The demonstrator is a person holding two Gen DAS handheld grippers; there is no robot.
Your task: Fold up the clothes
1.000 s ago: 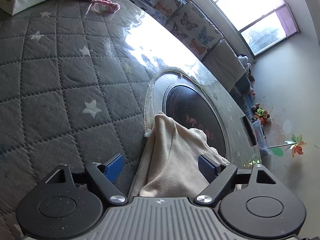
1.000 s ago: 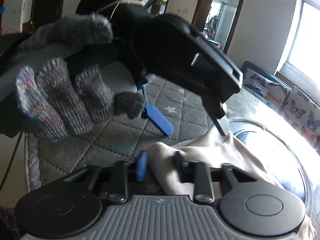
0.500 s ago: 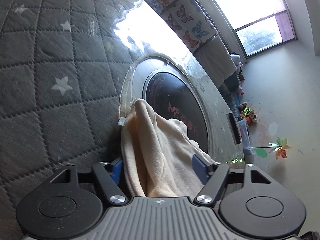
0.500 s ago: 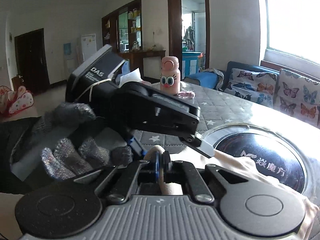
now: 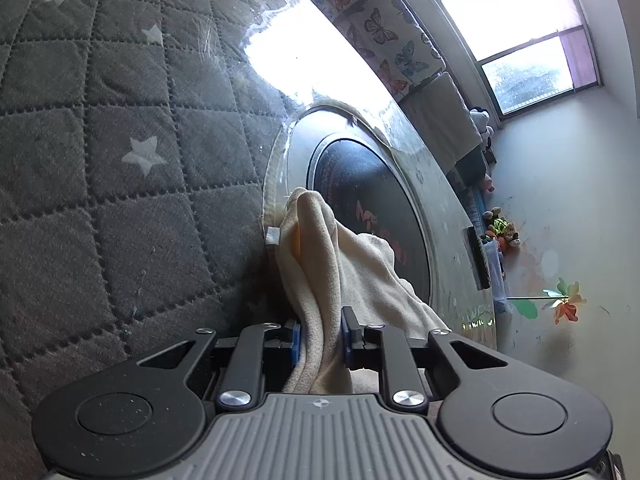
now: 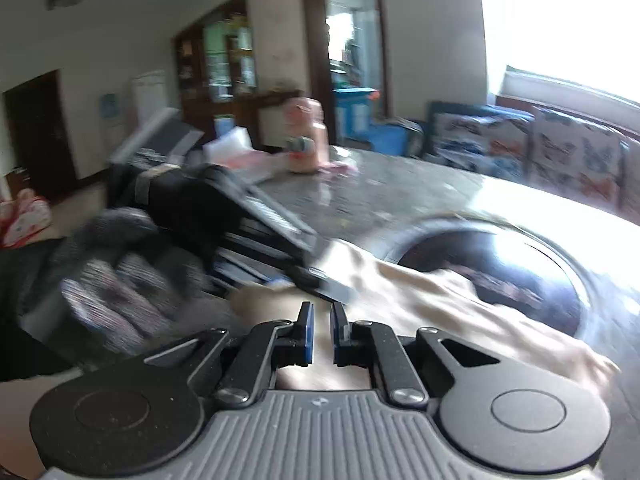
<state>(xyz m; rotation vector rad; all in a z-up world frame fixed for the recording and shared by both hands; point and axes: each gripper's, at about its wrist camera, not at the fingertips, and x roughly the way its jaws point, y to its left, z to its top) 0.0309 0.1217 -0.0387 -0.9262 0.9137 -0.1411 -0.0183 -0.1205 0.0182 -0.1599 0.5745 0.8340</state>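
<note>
A cream garment lies bunched on the table, partly over the dark round inset. My left gripper is shut on a fold of its near edge, the cloth pinched between the blue pads. In the right wrist view, which is blurred, the same garment stretches from the left gripper toward the lower right. My right gripper has its jaws nearly together with cream cloth in the narrow gap. The left gripper's body and a gloved hand sit just left of it.
A grey quilted star mat covers the table to the left. A pink bottle and a tissue pack stand at the table's far side. A butterfly-print sofa and window lie beyond.
My left gripper closed from wide open onto the garment's fold. My right gripper stayed closed on the cloth and moved, blurring its view.
</note>
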